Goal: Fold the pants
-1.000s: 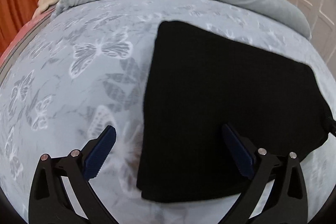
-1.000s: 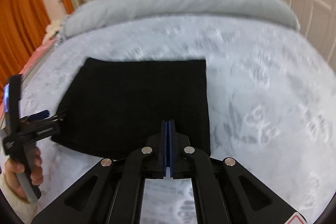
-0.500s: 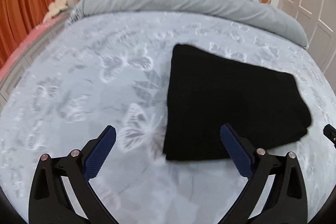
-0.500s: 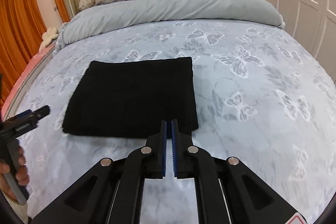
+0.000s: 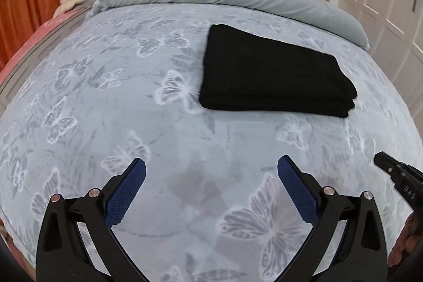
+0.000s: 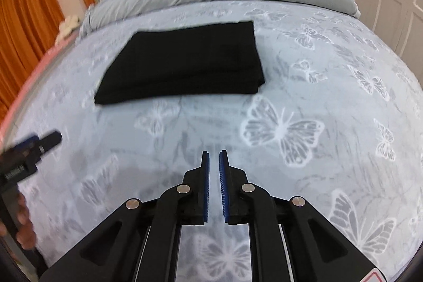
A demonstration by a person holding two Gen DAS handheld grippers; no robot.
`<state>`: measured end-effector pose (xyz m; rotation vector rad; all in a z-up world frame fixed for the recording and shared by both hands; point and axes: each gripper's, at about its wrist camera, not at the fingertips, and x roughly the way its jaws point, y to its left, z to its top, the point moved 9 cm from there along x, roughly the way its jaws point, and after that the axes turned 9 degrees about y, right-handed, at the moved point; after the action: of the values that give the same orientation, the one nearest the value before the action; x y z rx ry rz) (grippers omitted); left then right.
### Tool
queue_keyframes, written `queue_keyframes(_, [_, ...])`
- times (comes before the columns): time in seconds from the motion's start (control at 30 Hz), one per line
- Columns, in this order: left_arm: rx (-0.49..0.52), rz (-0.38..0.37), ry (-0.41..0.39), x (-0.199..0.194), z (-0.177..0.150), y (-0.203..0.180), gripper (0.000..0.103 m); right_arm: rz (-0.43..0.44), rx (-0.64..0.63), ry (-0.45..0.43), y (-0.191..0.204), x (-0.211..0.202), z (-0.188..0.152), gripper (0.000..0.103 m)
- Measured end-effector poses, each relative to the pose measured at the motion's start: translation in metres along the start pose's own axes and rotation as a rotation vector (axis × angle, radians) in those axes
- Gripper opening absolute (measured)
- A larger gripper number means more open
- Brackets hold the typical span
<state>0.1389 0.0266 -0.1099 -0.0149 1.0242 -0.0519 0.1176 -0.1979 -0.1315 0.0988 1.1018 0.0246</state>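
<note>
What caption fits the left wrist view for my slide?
Open left gripper above the butterfly bedspread, black pants folded flat beyond it.

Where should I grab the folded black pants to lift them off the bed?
Take the pants at the near right corner, where stacked layer edges show. Slide the left gripper, already open, in low from the front so it pinches all layers.

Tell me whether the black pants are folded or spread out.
Folded: the black pants lie as a compact rectangle on the bedspread, stacked layers visible at one edge.
</note>
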Motion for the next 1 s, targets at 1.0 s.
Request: queue_keyframes(1.0, [0.084, 0.097, 0.000, 0.021, -0.008, -0.009, 0.098, -0.005, 0.047, -0.022, -0.002, 0.004, 0.003, 0.010])
